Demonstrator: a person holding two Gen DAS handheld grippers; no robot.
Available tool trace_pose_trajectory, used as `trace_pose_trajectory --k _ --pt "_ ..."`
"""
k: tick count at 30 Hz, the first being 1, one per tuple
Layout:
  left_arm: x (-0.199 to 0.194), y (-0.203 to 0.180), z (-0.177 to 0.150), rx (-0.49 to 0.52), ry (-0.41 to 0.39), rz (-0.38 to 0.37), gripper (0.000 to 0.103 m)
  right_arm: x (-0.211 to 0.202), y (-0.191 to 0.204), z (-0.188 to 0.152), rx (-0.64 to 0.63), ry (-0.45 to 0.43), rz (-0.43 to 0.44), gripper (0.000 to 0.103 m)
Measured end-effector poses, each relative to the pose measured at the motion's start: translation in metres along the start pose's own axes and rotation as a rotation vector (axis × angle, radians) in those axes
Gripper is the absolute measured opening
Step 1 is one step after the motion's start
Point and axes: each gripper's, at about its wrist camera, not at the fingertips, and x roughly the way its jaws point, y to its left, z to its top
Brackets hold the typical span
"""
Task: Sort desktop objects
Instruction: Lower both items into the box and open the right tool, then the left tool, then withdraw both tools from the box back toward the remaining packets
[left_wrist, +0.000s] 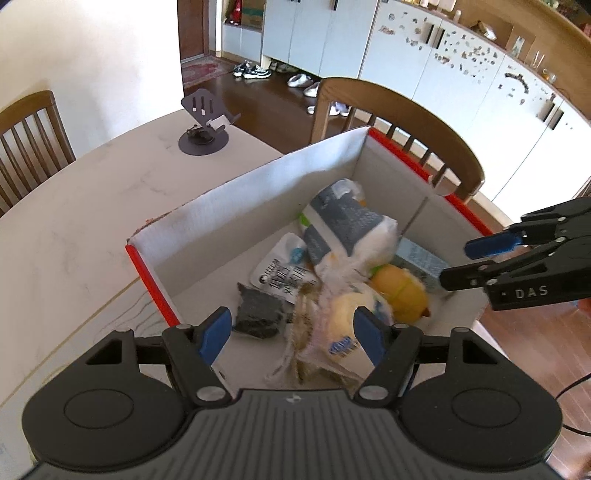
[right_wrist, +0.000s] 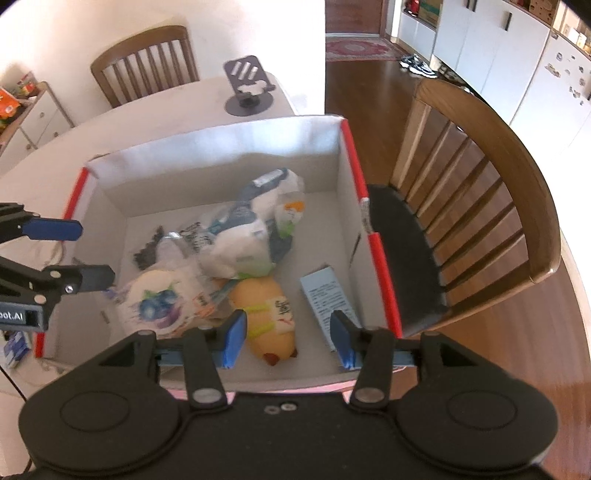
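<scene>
Now both grippers hung above the open box (right_wrist: 347, 177), w/ nothing grasped. The left gripper (left_wrist: 293, 334) had its blue pads spread wide; between them, lower down in the box, lay a clear bread bag (left_wrist: 340, 332), blurred, and no pad touched it. The right gripper (right_wrist: 288, 338) was released too, jaws apart; the yellow plush toy (right_wrist: 269, 314) lay under the gap, nearer the left pad, and the light-blue carton (right_wrist: 327, 299) lay by the right pad, against the box wall.

Edges: the red rim ran down the right side of the right wrist view, and a wooden chair (right_wrist: 476, 206) stood just beside it. At centre the box was crowded; the grey-white packet (right_wrist: 243, 236) lay on top of the other things. Free floor remained at the upper right corner of the box.

Only the left wrist view showed the dark pouch (left_wrist: 258, 314) clearly. A phone stand (left_wrist: 203, 122) stood on the table (left_wrist: 74, 229), upper left, well apart from the box.
</scene>
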Motion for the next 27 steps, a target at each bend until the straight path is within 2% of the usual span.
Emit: trace_pose_trajectory --k 8,10,12,14,16,21,22,24,27 --pt "-0.026 -0.005 -0.019 -0.022 -0.037 -0.039 0.072 -0.016 0.019 -0.009 -0.004 -0.029 0.030 0.052" --pt "-0.033 -0.006 -0.024 -0.026 -0.047 -0.052 0.075 -0.020 0.024 -0.012 -0.001 -0.037 0.031 0.053" --pt "-0.039 -0.006 -0.030 -0.023 -0.058 -0.060 0.083 -0.023 0.028 -0.016 0.005 -0.048 0.030 0.053" --pt "-0.046 -0.007 -0.037 -0.022 -0.069 -0.072 0.083 -0.026 0.031 -0.020 0.012 -0.057 0.029 0.056" --pt "-0.053 -0.005 -0.044 -0.027 -0.078 -0.083 0.083 -0.029 0.034 -0.024 0.016 -0.070 0.033 0.069" --pt "-0.069 0.004 -0.063 -0.051 -0.090 -0.108 0.088 -0.035 0.043 -0.032 0.037 -0.098 0.039 0.071" --pt "-0.073 0.007 -0.068 -0.054 -0.092 -0.110 0.089 -0.036 0.045 -0.032 0.043 -0.102 0.045 0.076" --pt "-0.080 0.014 -0.078 -0.061 -0.097 -0.106 0.098 -0.039 0.051 -0.035 0.056 -0.115 0.066 0.084" --pt "-0.090 0.027 -0.092 -0.089 -0.106 -0.109 0.101 -0.042 0.064 -0.038 0.068 -0.122 0.092 0.084"
